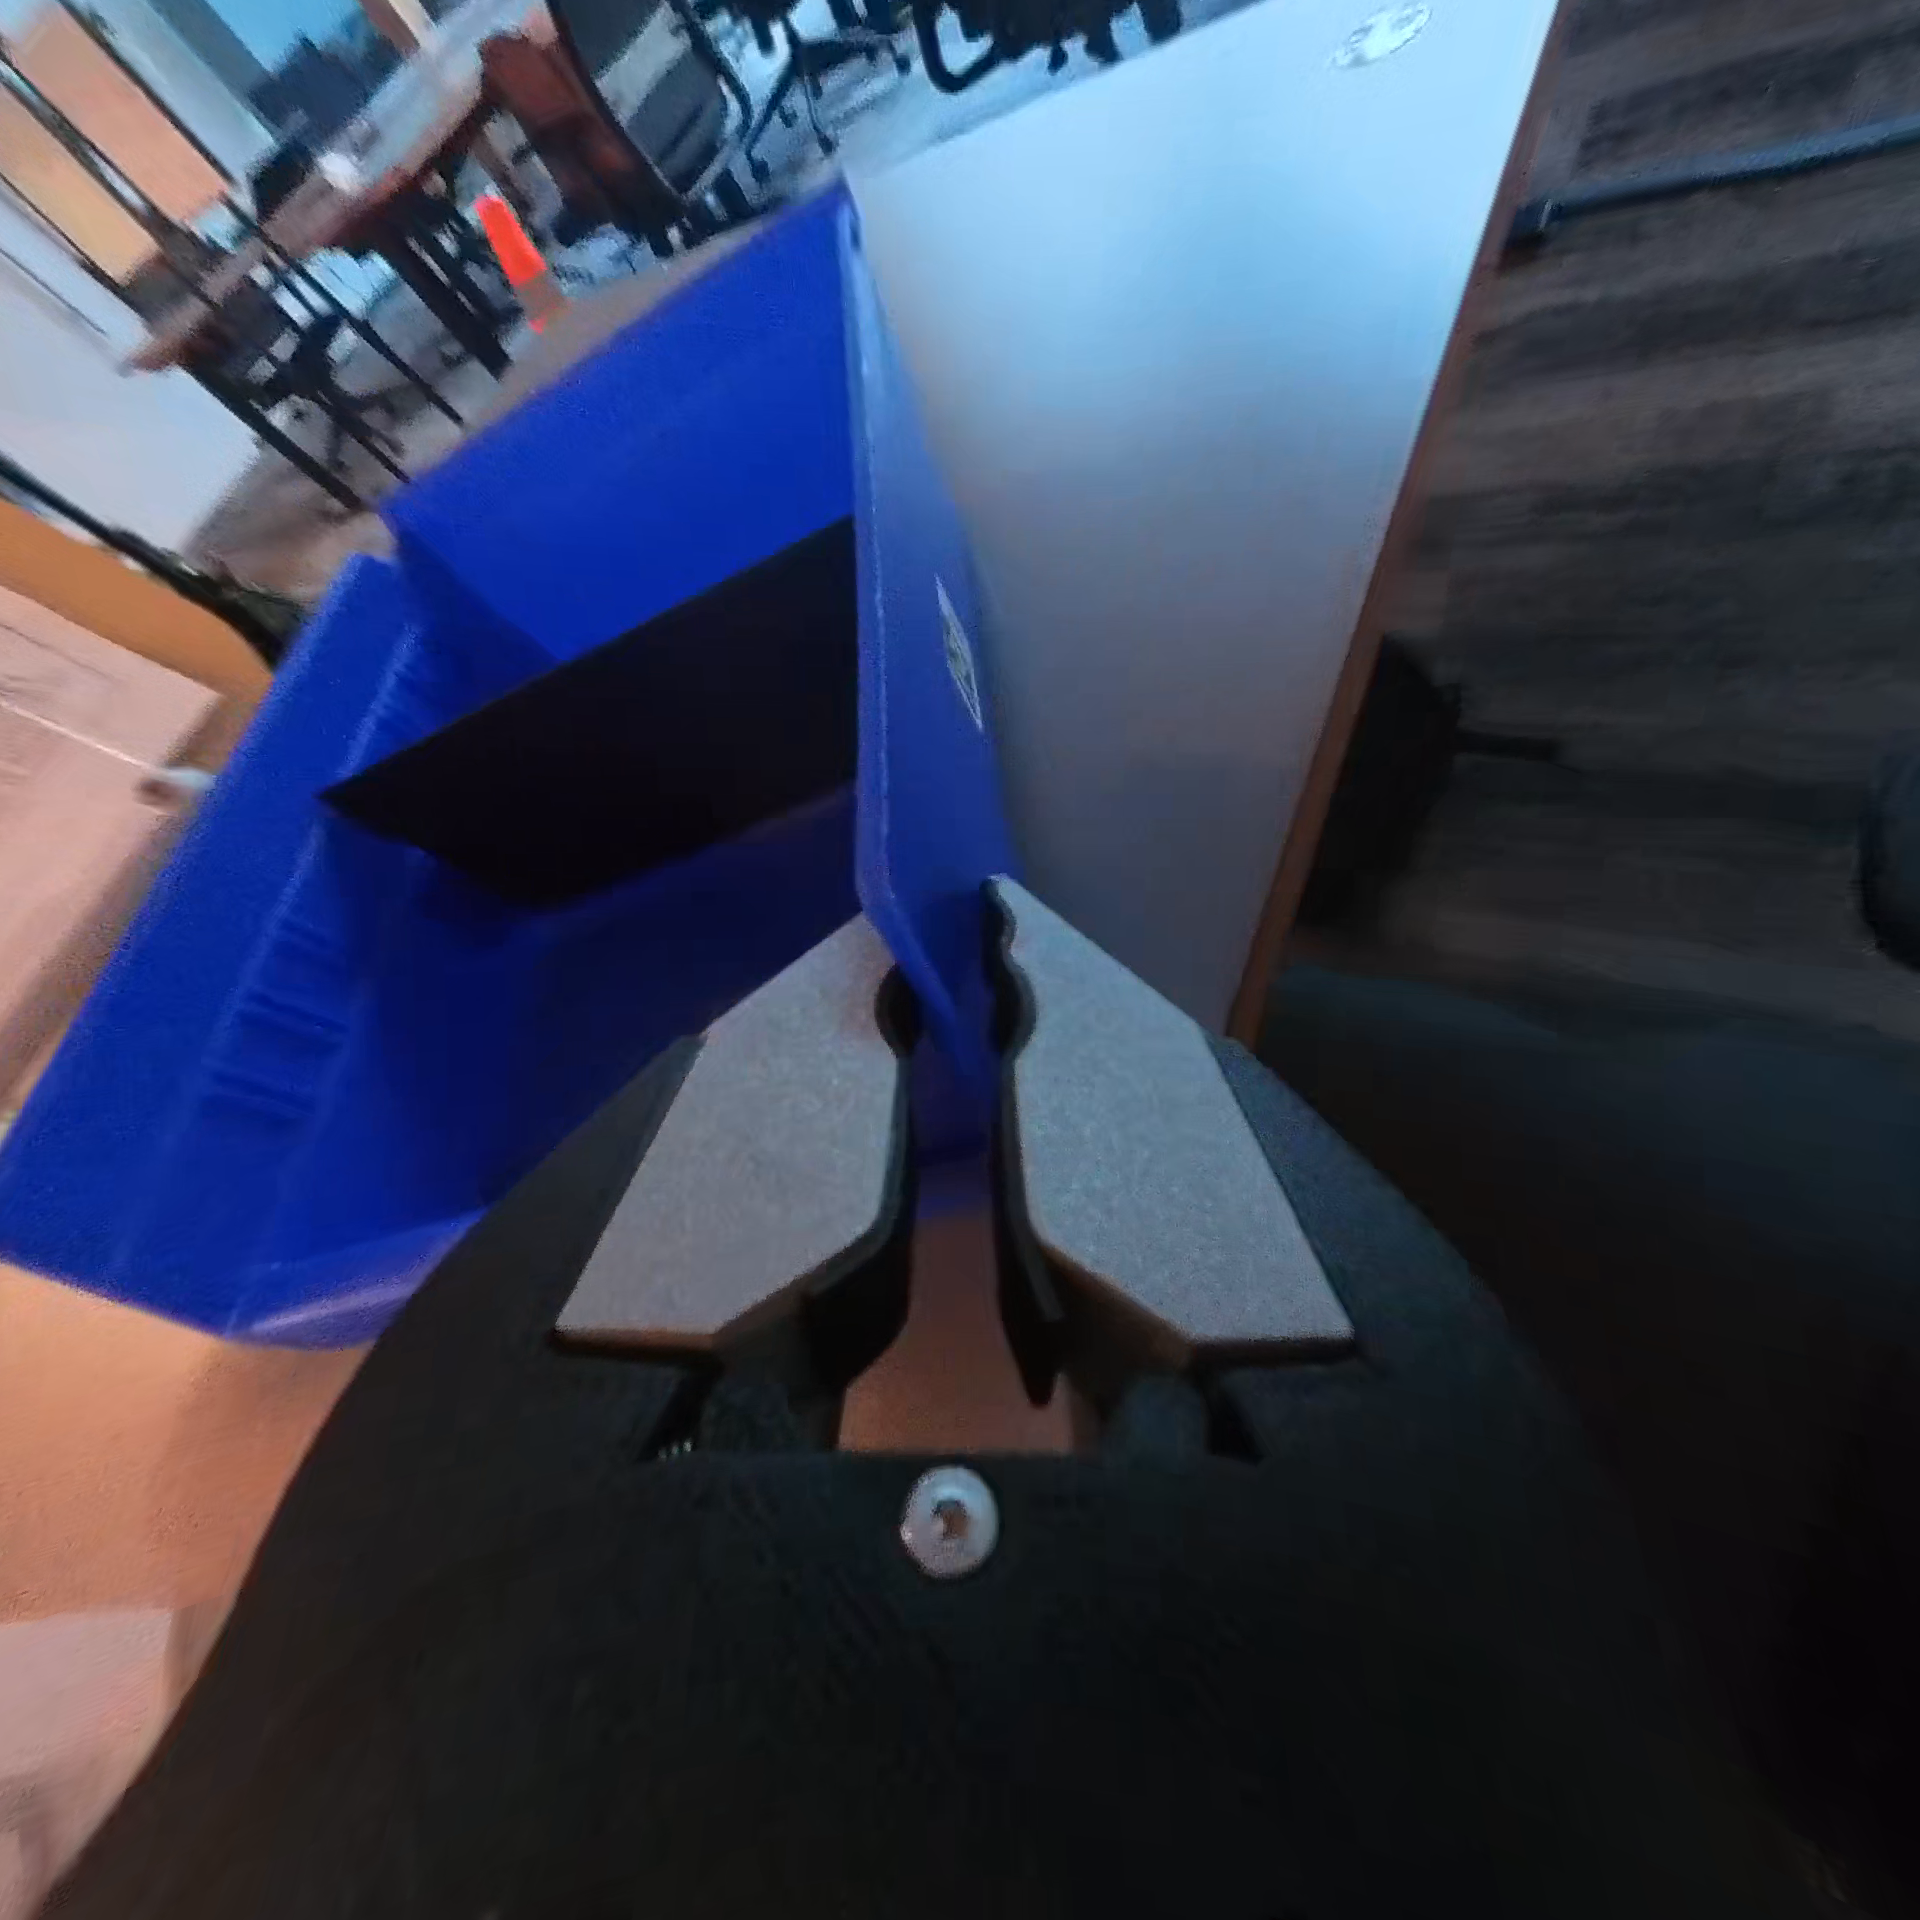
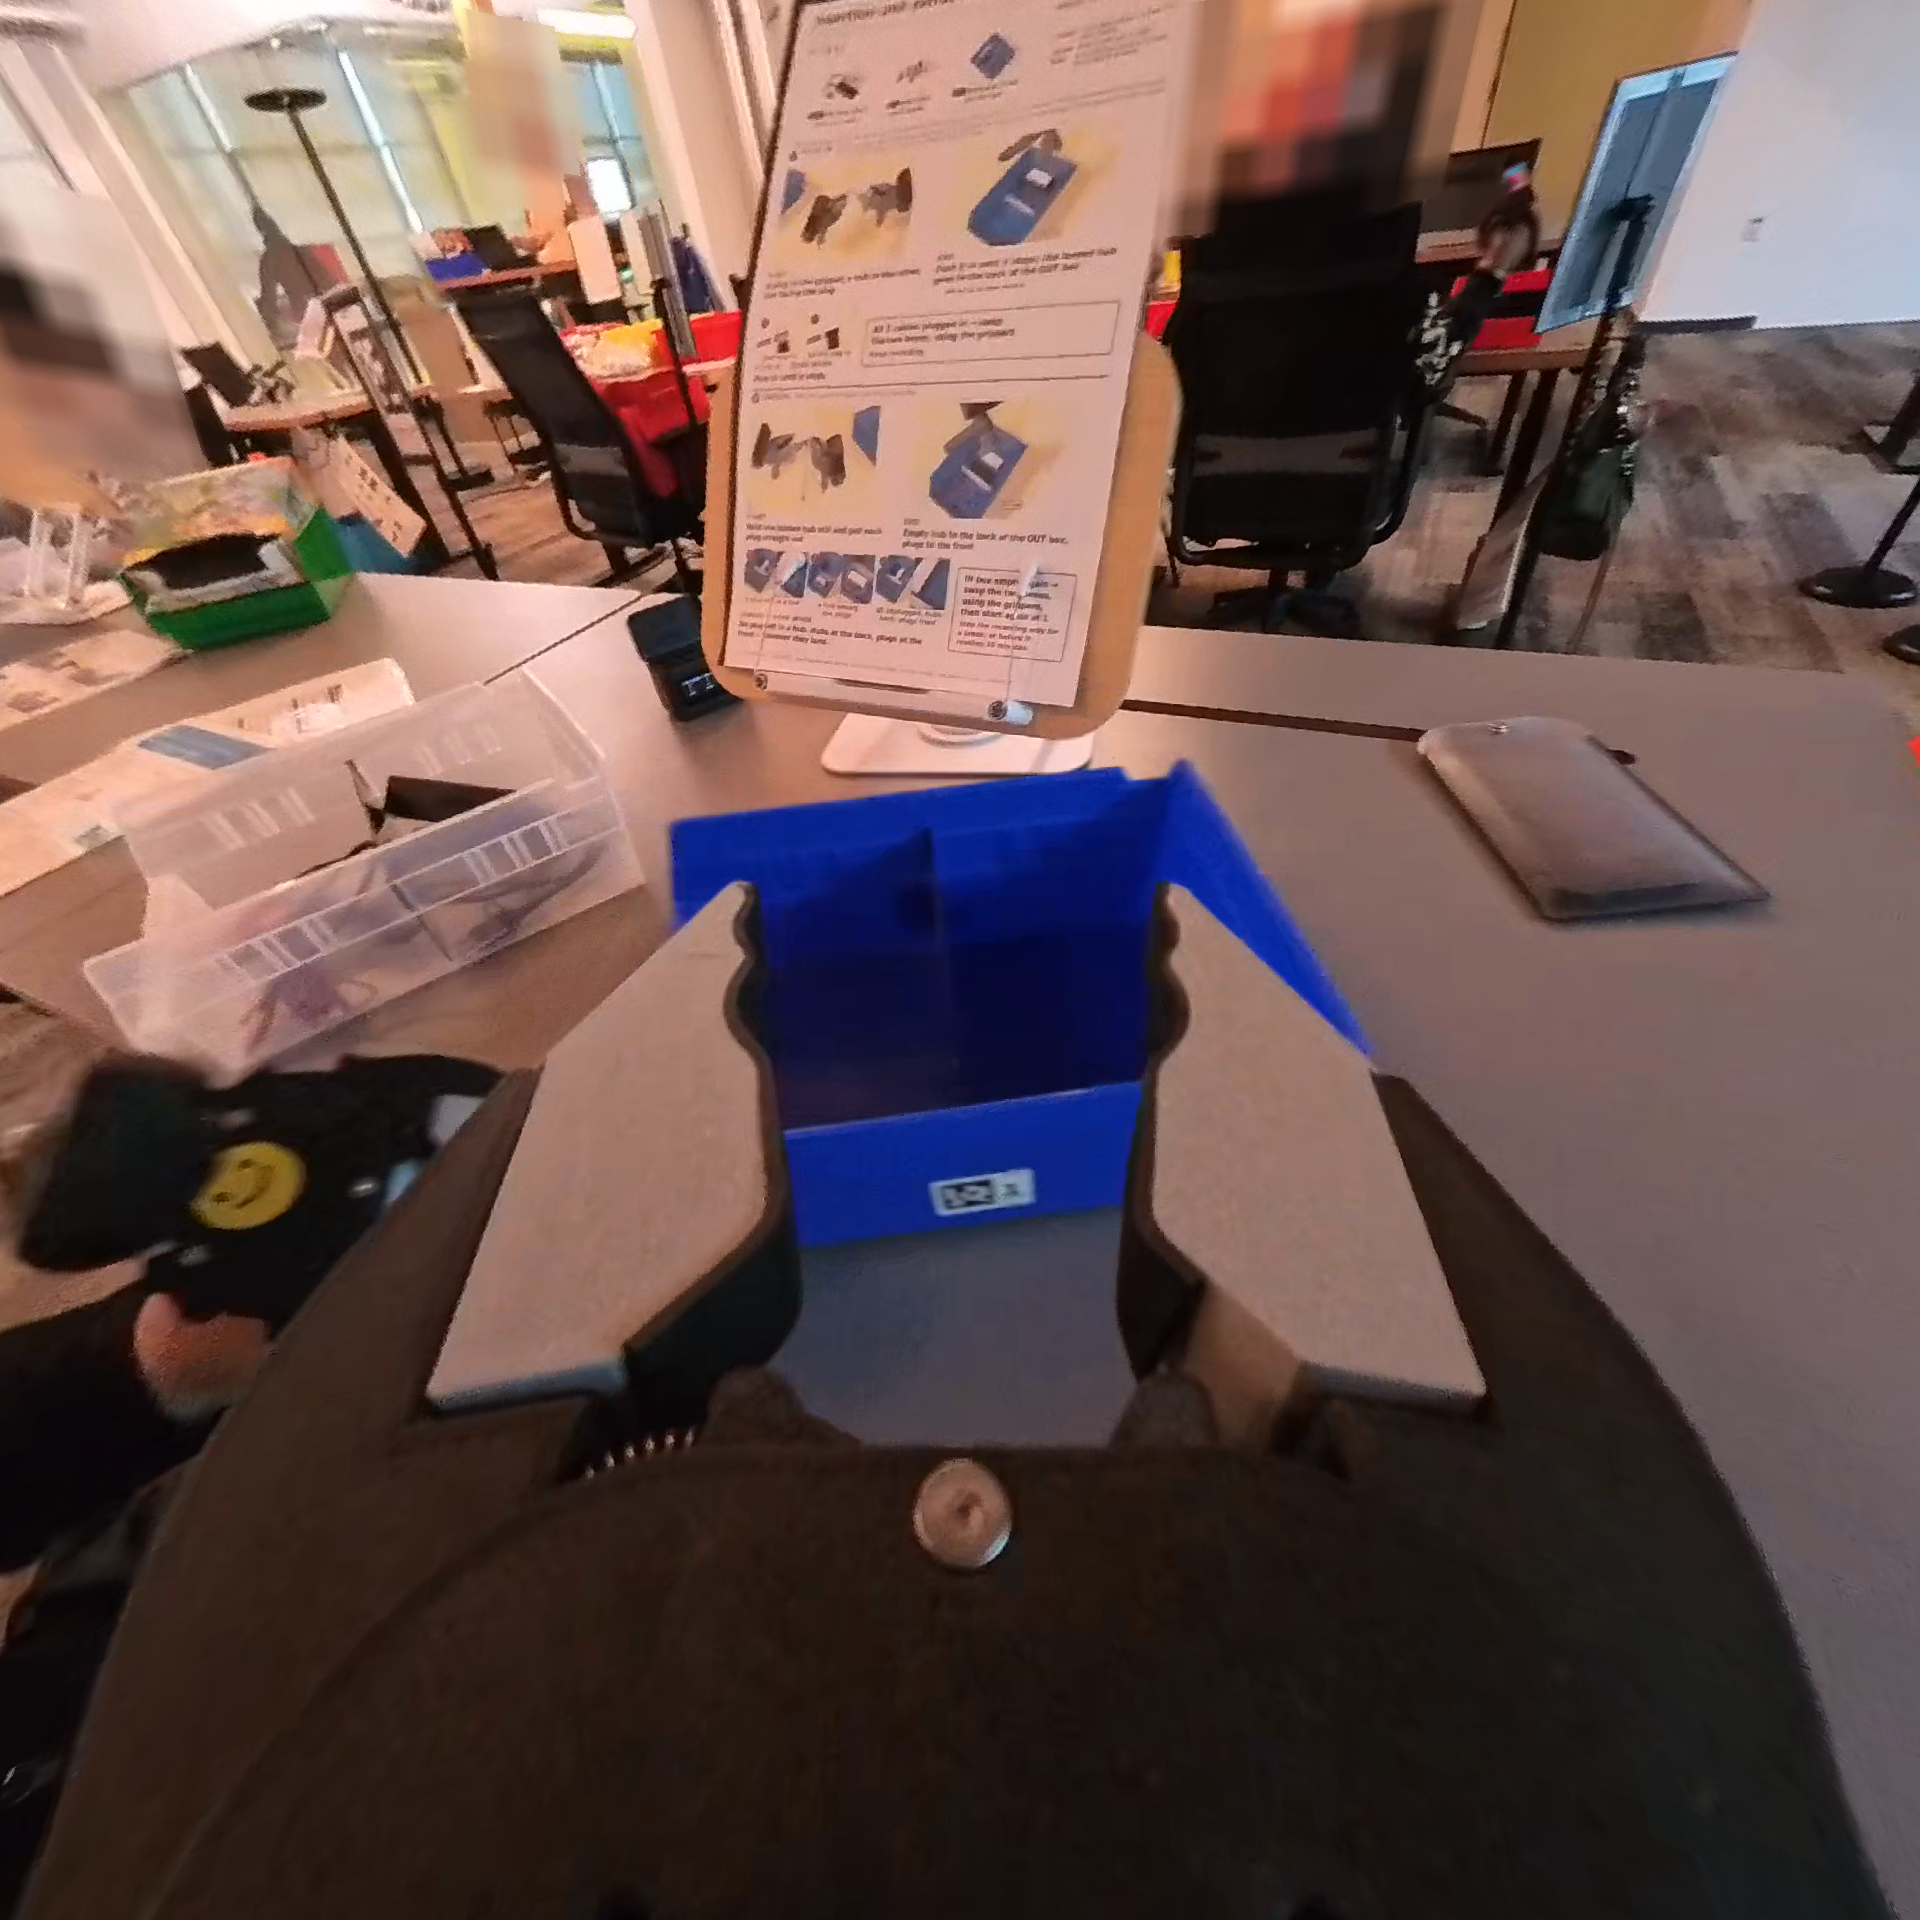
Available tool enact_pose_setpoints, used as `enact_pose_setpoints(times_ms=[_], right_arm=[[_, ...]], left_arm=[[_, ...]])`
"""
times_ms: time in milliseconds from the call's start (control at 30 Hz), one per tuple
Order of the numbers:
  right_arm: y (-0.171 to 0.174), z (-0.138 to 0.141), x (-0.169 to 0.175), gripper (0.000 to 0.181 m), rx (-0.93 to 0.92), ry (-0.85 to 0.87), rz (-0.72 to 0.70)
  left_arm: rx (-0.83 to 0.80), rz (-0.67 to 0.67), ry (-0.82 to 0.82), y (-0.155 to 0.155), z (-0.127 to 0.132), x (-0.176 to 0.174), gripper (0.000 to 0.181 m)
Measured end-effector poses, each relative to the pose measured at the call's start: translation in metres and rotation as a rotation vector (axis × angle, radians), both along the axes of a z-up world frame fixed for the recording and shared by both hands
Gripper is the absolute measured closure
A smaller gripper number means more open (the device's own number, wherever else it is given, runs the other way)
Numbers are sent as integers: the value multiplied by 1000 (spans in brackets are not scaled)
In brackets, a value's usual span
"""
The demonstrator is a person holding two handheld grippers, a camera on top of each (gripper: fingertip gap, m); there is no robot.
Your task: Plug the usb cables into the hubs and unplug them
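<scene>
Pinching the side wall of a blue bin [image 1: 665,935], the left gripper [image 1: 951,971] with fingers nearly together on the plastic rim — bin tipped, black divider [image 1: 623,727] across its inside, small white sticker [image 1: 958,655] on the outer wall too blurred to make out. Spread wide and holding nothing, the right gripper [image 2: 951,935], hovering just in front of a second blue bin [image 2: 1226,862] on the grey table [image 2: 1610,1195]. White coded sticker [image 2: 982,1192] on that bin's front face. Behind it, an instruction sheet [image 2: 935,364] on a stand, printed with photos and text. Clear plastic tray [image 2: 364,862] to the left, contents hard to tell. No usb cables or hubs clearly seen — bin floors in shadow.
</scene>
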State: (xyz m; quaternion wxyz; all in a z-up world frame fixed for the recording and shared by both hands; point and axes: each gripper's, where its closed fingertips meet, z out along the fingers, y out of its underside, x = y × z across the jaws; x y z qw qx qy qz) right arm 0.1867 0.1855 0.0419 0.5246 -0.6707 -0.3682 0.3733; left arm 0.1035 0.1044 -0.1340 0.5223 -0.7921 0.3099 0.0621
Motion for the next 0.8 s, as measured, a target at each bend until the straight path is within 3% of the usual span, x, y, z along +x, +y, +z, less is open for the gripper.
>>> enact_pose_setpoints(times_ms=[100,167,233,300,367,467,533,567,600,633,733,800], right_arm=[[-11,-11,-15,111,18,-77,53],[-20,-23,-26,119,56,-171,93],[-26,-33,-35,120,107,-255,108],[-42,-42,-48,121,134,-319,172],[-71,-55,-68,125,154,-373,306],[-115,-79,-103,132,198,-467,481],[-134,-105,-127,141,230,-572,526],[-139,-119,-138,140,248,-628,521],[-139,-132,-148,137,265,-678,496],[-136,-144,-156,135,278,-728,462],[-108,-173,-156,134,331,-885,359],[-81,-182,-138,141,375,-977,298]], left_arm=[[-112,31,-61,16,-13,13,172],[-121,-4,-104,8,0,15,163],[-87,11,-114,-12,17,-3,149],[-71,70,-119,-42,28,-39,131],[-50,186,-123,-75,33,-92,125],[-28,473,-117,-134,34,-194,117],[-6,634,-136,-176,34,-251,113],[-14,629,-188,-193,31,-260,157],[7,635,-249,-205,34,-268,161],[38,606,-312,-213,39,-268,157],[126,686,-362,-225,50,-287,102],[106,710,-328,-225,48,-292,96]])
